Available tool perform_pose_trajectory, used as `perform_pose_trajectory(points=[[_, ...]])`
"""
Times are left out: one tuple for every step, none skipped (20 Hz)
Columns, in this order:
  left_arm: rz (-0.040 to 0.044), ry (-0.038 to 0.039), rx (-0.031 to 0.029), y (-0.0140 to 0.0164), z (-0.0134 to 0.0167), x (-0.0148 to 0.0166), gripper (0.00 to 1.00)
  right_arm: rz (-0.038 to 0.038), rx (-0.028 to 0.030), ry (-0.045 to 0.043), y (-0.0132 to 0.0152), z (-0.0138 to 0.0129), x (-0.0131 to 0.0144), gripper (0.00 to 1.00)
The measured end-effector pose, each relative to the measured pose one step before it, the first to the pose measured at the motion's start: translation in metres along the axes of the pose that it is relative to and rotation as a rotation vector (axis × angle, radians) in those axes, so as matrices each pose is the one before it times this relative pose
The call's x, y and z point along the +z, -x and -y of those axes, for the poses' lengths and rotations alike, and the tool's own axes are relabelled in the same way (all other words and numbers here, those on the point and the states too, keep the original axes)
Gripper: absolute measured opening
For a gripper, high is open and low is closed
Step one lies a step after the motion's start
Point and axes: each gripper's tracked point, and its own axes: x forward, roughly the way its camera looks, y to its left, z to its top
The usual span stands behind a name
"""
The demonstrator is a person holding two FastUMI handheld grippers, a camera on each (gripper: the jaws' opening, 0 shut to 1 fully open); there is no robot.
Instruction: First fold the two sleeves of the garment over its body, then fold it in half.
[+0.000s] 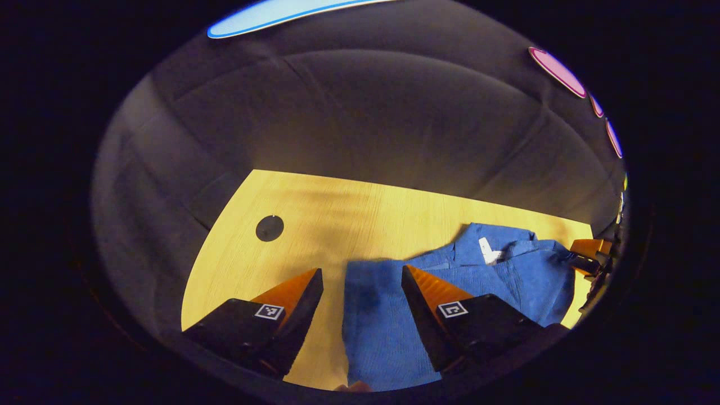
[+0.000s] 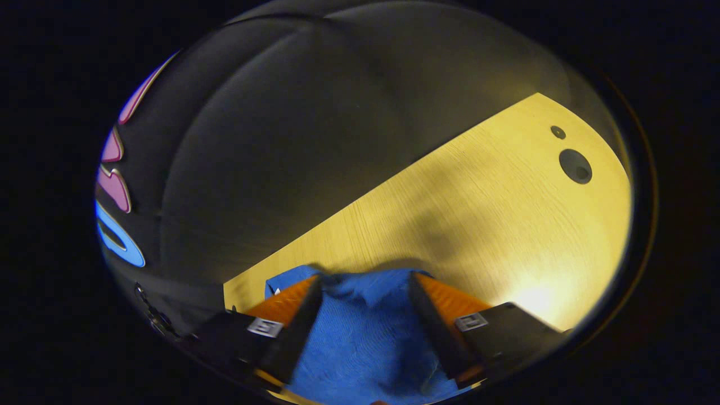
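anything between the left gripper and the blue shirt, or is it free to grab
Nothing visible is in the way. The left gripper is open right over the edge of the blue shirt on the wooden table, with only shirt fabric and bare table showing between its fingers.

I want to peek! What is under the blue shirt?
The blue shirt lies on the yellow wooden table, which shows all around it. Whatever sits beneath the cloth itself is covered, so it cannot be seen. The left tongs hang open above its edge.
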Motion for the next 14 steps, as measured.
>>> perform_pose_trajectory(points=[[0.02125, 0.00731, -0.01209, 0.00679, 0.00584, 0.00299, 0.82, 0.02495, 0.00074, 0.02267, 0.00371, -0.00048, 0.00867, 1.0], [0.00856, 0.00881, -0.0098, 0.00674, 0.00269, 0.00027, 0.82, 0.02443, -0.0091, 0.01876, 0.0071, -0.00133, 0.00706, 0.97], [-0.00078, 0.006, -0.01501, 0.01071, 0.0029, -0.00041, 0.82, 0.01454, -0.00732, 0.02498, 0.01389, -0.00293, 0.0022, 0.97], [0.02752, -0.00673, -0.01815, 0.01526, 0.00002, 0.00512, 0.82, 0.02459, 0.00447, 0.03682, 0.01363, -0.0056, 0.00414, 0.97], [0.03409, -0.01885, -0.01173, 0.01366, 0.00174, 0.00487, 0.82, 0.03189, -0.00325, 0.04629, 0.01959, -0.00409, 0.00426, 0.97], [0.02551, -0.02145, -0.0098, 0.01494, 0.00295, 0.00196, 0.83, 0.03403, -0.00583, 0.05137, 0.02127, -0.0039, 0.00474, 0.98], [0.02324, -0.02196, -0.0102, 0.0164, 0.00451, -0.00099, 0.82, 0.03022, -0.00617, 0.0462, 0.02237, -0.0079, 0.00156, 0.98], [0.02679, -0.02774, -0.01213, 0.01711, 0.00562, -0.0001, 0.83, 0.03812, 0.00103, 0.03382, 0.02548, -0.01039, 0.00376, 0.98], [0.0327, -0.02744, -0.00529, 0.01746, 0.00359, -0.00041, 0.83, 0.04361, 0.0043, 0.02851, 0.02528, -0.01355, 0.00463, 0.98], [0.03024, -0.02641, -0.00782, 0.02188, 0.00507, -0.00179, 0.82, 0.03974, 0.00404, 0.02769, 0.02624, -0.0137, 0.00304, 0.98], [0.03068, -0.02078, -0.01021, 0.02279, 0.00486, -0.00154, 0.82, 0.03837, 0.00316, 0.03695, 0.02508, -0.01109, 0.00049, 0.97], [0.02498, -0.01485, -0.01713, 0.02251, 0.00634, -0.00297, 0.82, 0.04203, -0.00642, 0.03822, 0.02702, -0.00963, 0.00236, 0.97], [0.02583, -0.00767, -0.00482, 0.02434, 0.00411, -0.00154, 0.82, 0.04163, -0.01982, 0.03554, 0.02837, -0.00698, 0.00235, 0.97], [0.03015, -0.01272, -0.01123, 0.02358, 0.00339, -0.00176, 0.82, 0.04359, -0.02533, 0.03719, 0.02918, -0.00495, 0.00287, 0.97]])
